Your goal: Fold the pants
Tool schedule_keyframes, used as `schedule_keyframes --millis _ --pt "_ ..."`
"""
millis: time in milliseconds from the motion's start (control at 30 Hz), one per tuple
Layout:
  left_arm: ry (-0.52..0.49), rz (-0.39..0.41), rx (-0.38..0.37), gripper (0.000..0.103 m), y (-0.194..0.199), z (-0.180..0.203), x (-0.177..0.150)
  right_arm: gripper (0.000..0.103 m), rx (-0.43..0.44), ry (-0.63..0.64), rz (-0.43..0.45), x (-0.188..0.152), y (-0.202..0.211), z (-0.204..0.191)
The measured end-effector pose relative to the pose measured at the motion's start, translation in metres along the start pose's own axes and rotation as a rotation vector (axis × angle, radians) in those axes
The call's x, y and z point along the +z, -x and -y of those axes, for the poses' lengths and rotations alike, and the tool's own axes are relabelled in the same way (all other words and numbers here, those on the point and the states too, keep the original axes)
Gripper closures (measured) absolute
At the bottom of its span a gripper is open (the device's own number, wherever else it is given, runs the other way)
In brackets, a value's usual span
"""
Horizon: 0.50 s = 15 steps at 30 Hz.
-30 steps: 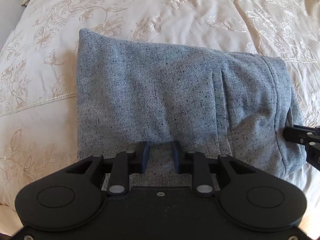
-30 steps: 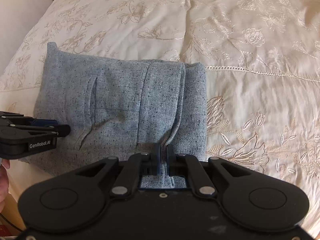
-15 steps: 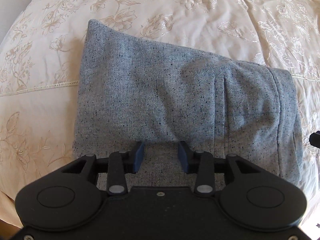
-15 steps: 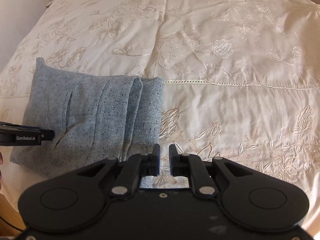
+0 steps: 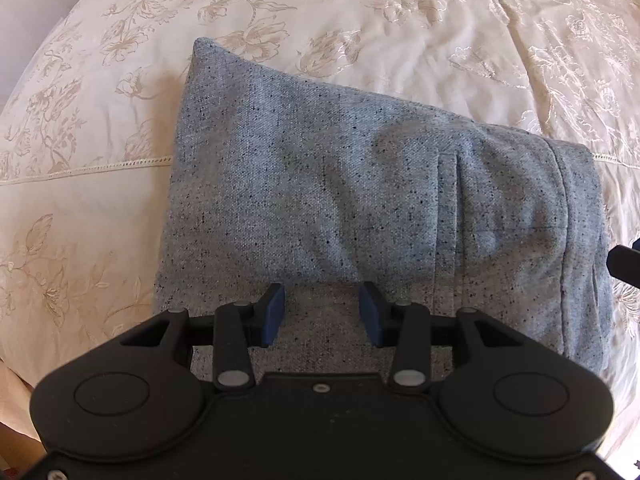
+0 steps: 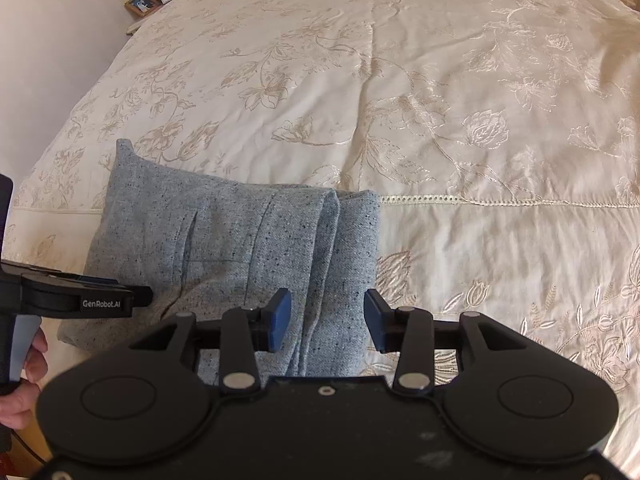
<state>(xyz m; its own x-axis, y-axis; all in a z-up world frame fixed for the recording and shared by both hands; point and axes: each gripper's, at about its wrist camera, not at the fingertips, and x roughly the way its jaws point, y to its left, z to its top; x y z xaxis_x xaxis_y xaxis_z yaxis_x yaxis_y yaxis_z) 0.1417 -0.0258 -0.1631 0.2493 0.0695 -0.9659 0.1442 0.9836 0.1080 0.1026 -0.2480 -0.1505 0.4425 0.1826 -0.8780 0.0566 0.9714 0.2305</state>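
Note:
The grey-blue speckled pants (image 5: 340,200) lie folded into a compact rectangle on the bed near its front edge; they also show in the right wrist view (image 6: 240,248). My left gripper (image 5: 322,314) is open and empty, just above the near edge of the folded pants. My right gripper (image 6: 325,320) is open and empty, over the pants' right waistband end. The left gripper shows from the side in the right wrist view (image 6: 146,295). A tip of the right gripper shows at the right edge of the left wrist view (image 5: 624,262).
A cream bedspread (image 6: 440,100) with embroidered flowers covers the whole bed. A nightstand with a lamp, a clock and a photo frame (image 6: 140,2) stands at the far left. A wall (image 6: 52,40) runs along the bed's left side.
Both grippers have opened wide and let go of the pants. Both have drawn back and up a little. The folded pants lie still.

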Motion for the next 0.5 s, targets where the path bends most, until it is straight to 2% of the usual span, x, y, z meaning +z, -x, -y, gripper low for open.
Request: schedule_keyframes --millis 100,233,333,400,500 --pt "0.009 0.004 0.020 0.045 -0.001 0.000 -0.001 0.059 0.010 -0.020 0.010 0.003 -0.005 -0.003" --pt "0.033 0.004 0.016 0.040 -0.004 -0.006 -0.001 0.057 0.007 -0.040 -0.020 0.003 -0.015 -0.007" --pt "0.036 0.014 0.030 0.030 -0.008 -0.009 -0.003 0.056 -0.018 -0.042 -0.064 -0.001 -0.030 -0.007" --pt "0.038 0.032 0.031 0.022 -0.010 -0.013 -0.006 0.054 -0.057 -0.022 -0.085 -0.007 -0.043 -0.008" --pt "0.049 0.050 -0.004 0.021 -0.012 -0.021 -0.011 0.046 -0.076 0.013 -0.052 -0.017 -0.053 -0.009"
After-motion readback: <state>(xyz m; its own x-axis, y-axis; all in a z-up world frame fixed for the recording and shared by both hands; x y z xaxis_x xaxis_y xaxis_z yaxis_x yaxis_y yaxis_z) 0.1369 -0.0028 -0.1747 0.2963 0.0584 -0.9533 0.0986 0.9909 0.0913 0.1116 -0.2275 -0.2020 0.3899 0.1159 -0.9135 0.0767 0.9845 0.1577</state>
